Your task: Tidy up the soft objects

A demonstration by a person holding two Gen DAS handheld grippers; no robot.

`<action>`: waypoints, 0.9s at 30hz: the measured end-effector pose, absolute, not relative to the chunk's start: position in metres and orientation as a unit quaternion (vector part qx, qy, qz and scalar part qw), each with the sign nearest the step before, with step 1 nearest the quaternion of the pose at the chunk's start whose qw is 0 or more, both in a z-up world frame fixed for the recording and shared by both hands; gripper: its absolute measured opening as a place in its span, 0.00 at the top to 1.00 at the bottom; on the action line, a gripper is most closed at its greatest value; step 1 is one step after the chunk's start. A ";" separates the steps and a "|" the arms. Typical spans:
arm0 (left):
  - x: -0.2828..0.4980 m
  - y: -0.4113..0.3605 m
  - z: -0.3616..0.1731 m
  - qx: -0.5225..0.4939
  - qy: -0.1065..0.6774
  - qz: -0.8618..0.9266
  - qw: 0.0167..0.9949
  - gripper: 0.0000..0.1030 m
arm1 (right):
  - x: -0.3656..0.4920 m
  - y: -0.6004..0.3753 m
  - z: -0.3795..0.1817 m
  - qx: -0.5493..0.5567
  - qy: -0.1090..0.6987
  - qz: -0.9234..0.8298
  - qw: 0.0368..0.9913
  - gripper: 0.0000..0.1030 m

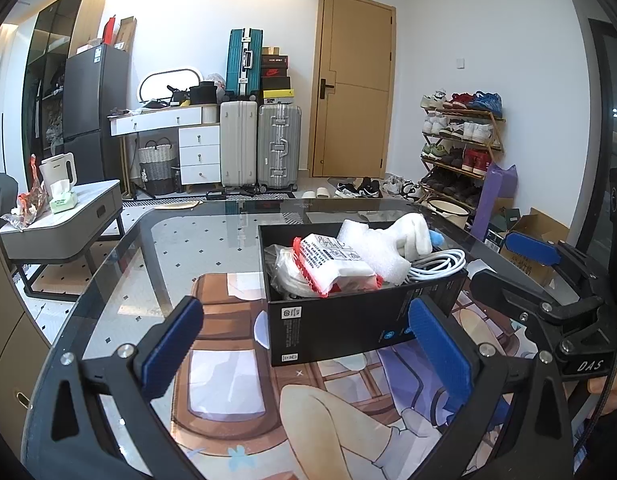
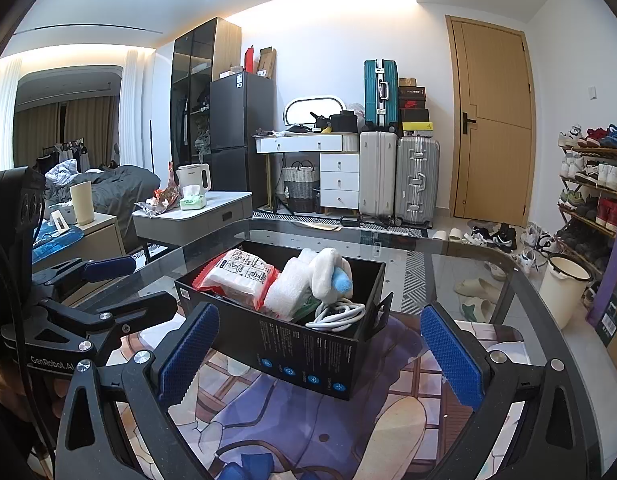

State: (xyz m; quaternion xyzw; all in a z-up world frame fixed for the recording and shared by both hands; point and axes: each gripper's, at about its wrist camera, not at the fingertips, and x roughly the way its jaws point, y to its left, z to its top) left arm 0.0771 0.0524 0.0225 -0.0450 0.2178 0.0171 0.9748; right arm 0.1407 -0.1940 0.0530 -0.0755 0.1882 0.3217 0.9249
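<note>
A black open box (image 1: pixel 348 324) (image 2: pixel 308 356) stands on the glass table. It holds a red-and-white wipes pack (image 1: pixel 336 268) (image 2: pixel 238 276), white foam wrap (image 1: pixel 376 248) (image 2: pixel 286 294), a white plush toy with a blue part (image 1: pixel 414 234) (image 2: pixel 334 272) and a coiled white cable (image 1: pixel 438 266) (image 2: pixel 336 314). My left gripper (image 1: pixel 304 344) is open and empty, just in front of the box. My right gripper (image 2: pixel 318 354) is open and empty, its fingers to either side of the box's near corner. Each gripper shows in the other's view, the right one (image 1: pixel 524 264), the left one (image 2: pixel 120 280).
The glass table (image 1: pixel 180 248) (image 2: pixel 488 280) covers a printed mat. A grey side table (image 1: pixel 68 224) with a kettle and tissues stands left. Suitcases (image 1: pixel 260 144), a door, a shoe rack (image 1: pixel 460 148) and a white bucket (image 2: pixel 564 292) are beyond.
</note>
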 end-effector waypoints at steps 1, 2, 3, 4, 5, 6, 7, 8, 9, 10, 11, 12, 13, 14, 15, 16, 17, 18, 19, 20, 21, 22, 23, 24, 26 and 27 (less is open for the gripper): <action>0.077 0.052 0.022 -0.045 0.218 0.017 0.975 0.00 | 0.140 -0.194 0.053 -0.076 0.188 0.322 0.925 0.01; 0.077 0.052 0.023 -0.045 0.217 0.017 0.975 0.00 | 0.140 -0.194 0.053 -0.076 0.188 0.321 0.925 0.01; 0.077 0.053 0.023 -0.045 0.217 0.017 0.975 0.00 | 0.141 -0.194 0.053 -0.075 0.188 0.322 0.925 0.01; 0.077 0.052 0.023 -0.045 0.217 0.017 0.975 0.00 | 0.140 -0.194 0.053 -0.075 0.188 0.322 0.925 0.01; 0.077 0.052 0.023 -0.045 0.216 0.018 0.975 0.00 | 0.141 -0.194 0.053 -0.075 0.188 0.322 0.925 0.01; 0.078 0.053 0.022 -0.045 0.216 0.018 0.975 0.00 | 0.140 -0.194 0.053 -0.075 0.188 0.321 0.925 0.01; 0.078 0.053 0.022 -0.045 0.216 0.018 0.975 0.00 | 0.140 -0.194 0.053 -0.076 0.188 0.322 0.925 0.01; 0.077 0.052 0.022 -0.045 0.216 0.019 0.975 0.00 | 0.141 -0.194 0.053 -0.076 0.188 0.322 0.925 0.01; 0.077 0.052 0.022 -0.045 0.216 0.018 0.975 0.00 | 0.141 -0.194 0.053 -0.076 0.188 0.321 0.925 0.01; 0.077 0.052 0.022 -0.045 0.216 0.018 0.975 0.00 | 0.141 -0.194 0.053 -0.075 0.188 0.322 0.925 0.01; 0.078 0.053 0.022 -0.045 0.217 0.019 0.975 0.00 | 0.141 -0.194 0.053 -0.075 0.188 0.322 0.925 0.01; 0.077 0.052 0.022 -0.045 0.217 0.019 0.975 0.00 | 0.141 -0.194 0.053 -0.075 0.188 0.321 0.925 0.01; 0.077 0.053 0.022 -0.046 0.217 0.019 0.975 0.00 | 0.141 -0.194 0.053 -0.075 0.188 0.322 0.925 0.01; 0.078 0.053 0.022 -0.046 0.217 0.019 0.975 0.00 | 0.140 -0.194 0.053 -0.075 0.188 0.322 0.925 0.01; 0.078 0.053 0.022 -0.045 0.217 0.020 0.975 0.00 | 0.140 -0.194 0.053 -0.076 0.188 0.322 0.925 0.01; 0.077 0.053 0.022 -0.045 0.218 0.020 0.975 0.00 | 0.141 -0.194 0.053 -0.075 0.188 0.322 0.925 0.01; 0.077 0.053 0.022 -0.045 0.218 0.022 0.975 0.00 | 0.141 -0.194 0.053 -0.075 0.188 0.321 0.925 0.01; 0.076 0.053 0.021 -0.046 0.217 0.025 0.975 0.00 | 0.140 -0.194 0.053 -0.075 0.188 0.322 0.925 0.01; 0.075 0.053 0.022 -0.046 0.216 0.027 0.975 0.00 | 0.140 -0.194 0.052 -0.075 0.188 0.322 0.925 0.01; 0.074 0.053 0.022 -0.047 0.214 0.028 0.975 0.00 | 0.141 -0.194 0.053 -0.075 0.189 0.322 0.925 0.01; 0.074 0.053 0.022 -0.047 0.214 0.030 0.975 0.00 | 0.141 -0.194 0.053 -0.075 0.189 0.322 0.925 0.01; 0.074 0.053 0.022 -0.047 0.213 0.031 0.975 0.00 | 0.141 -0.194 0.053 -0.075 0.189 0.322 0.925 0.01; 0.074 0.052 0.022 -0.046 0.213 0.031 0.975 0.00 | 0.140 -0.194 0.053 -0.076 0.188 0.322 0.925 0.01; 0.074 0.052 0.022 -0.044 0.213 0.030 0.976 0.00 | 0.141 -0.194 0.053 -0.075 0.189 0.322 0.925 0.01; 0.074 0.049 0.023 -0.039 0.213 0.030 0.976 0.00 | 0.140 -0.194 0.053 -0.074 0.189 0.322 0.925 0.01; 0.075 0.048 0.023 -0.037 0.213 0.029 0.976 0.00 | 0.140 -0.194 0.053 -0.074 0.189 0.322 0.925 0.01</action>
